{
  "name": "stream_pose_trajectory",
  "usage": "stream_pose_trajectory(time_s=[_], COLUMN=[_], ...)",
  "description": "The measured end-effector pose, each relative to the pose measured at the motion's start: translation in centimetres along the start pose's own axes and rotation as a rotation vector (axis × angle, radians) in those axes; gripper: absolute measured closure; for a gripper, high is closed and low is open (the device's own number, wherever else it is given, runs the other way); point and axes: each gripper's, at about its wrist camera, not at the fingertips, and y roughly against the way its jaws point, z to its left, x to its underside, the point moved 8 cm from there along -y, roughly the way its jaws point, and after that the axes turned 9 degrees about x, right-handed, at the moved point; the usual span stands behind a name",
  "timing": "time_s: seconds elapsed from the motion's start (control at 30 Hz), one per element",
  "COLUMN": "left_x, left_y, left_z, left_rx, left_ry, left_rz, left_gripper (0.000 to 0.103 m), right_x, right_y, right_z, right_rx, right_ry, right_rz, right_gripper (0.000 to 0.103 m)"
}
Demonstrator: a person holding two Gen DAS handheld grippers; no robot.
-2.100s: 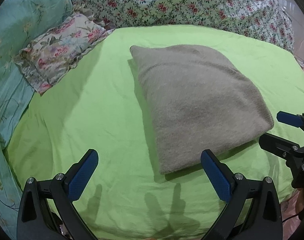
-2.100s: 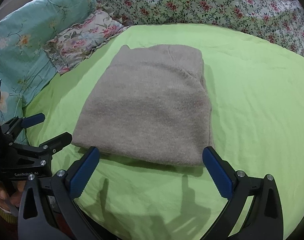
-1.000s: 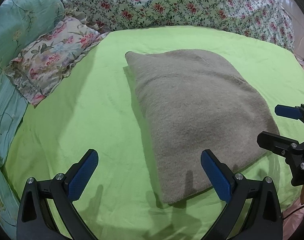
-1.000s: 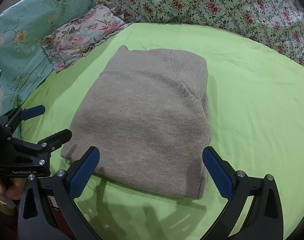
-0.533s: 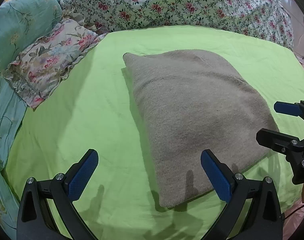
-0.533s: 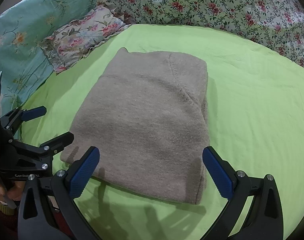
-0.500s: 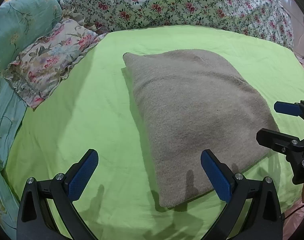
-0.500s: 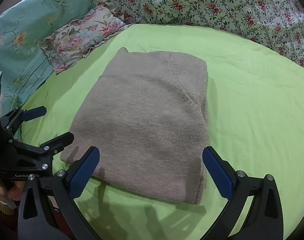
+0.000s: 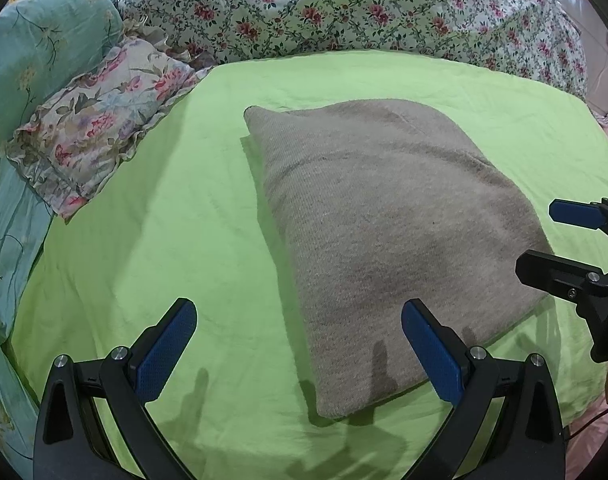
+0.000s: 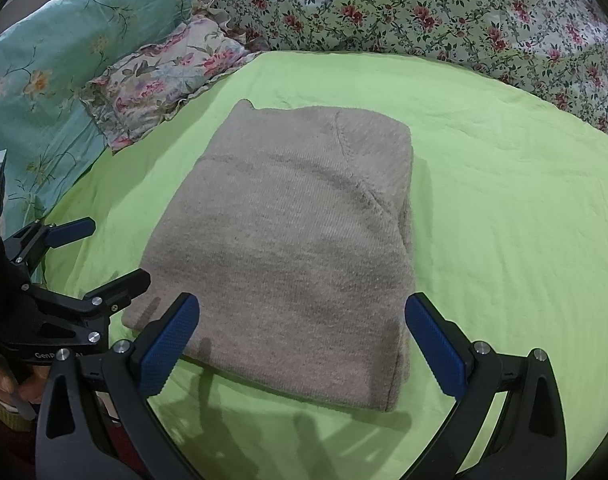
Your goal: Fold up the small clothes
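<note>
A grey-brown knitted garment (image 9: 388, 232) (image 10: 295, 248) lies folded into a neat rectangle on the green sheet (image 9: 163, 220) (image 10: 512, 208). My left gripper (image 9: 299, 344) hangs open above the garment's near left corner, its right pad over the cloth, holding nothing. My right gripper (image 10: 304, 336) is open over the garment's near edge, empty too. Each gripper shows in the other's view: the right gripper (image 9: 544, 240) at the right edge, the left gripper (image 10: 103, 252) at the left, both with jaws apart.
A floral frilled pillow (image 9: 91, 132) (image 10: 163, 80) and a teal flowered quilt (image 9: 27, 64) (image 10: 51, 80) lie to the left. A rose-print blanket (image 9: 344, 8) (image 10: 424, 4) is heaped along the back. Part of a hand (image 10: 3, 380) holds the left gripper.
Both grippers have drifted slightly nearer over the folded garment and stayed open. The garment itself has not moved.
</note>
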Motion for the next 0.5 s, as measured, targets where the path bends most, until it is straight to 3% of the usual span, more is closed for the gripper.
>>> stream_pose_trajectory(time_s=[0.5], left_x=[-0.51], left_y=[0.37], left_z=[-0.33], left_rx=[0.001], left_ry=[-0.006], left_rz=[-0.004], left_gripper=[0.001], right_x=[-0.39], right_y=[0.09], right_z=[-0.12], right_rx=[-0.006], right_ry=[0.006], right_rz=[-0.003], right_gripper=[0.001])
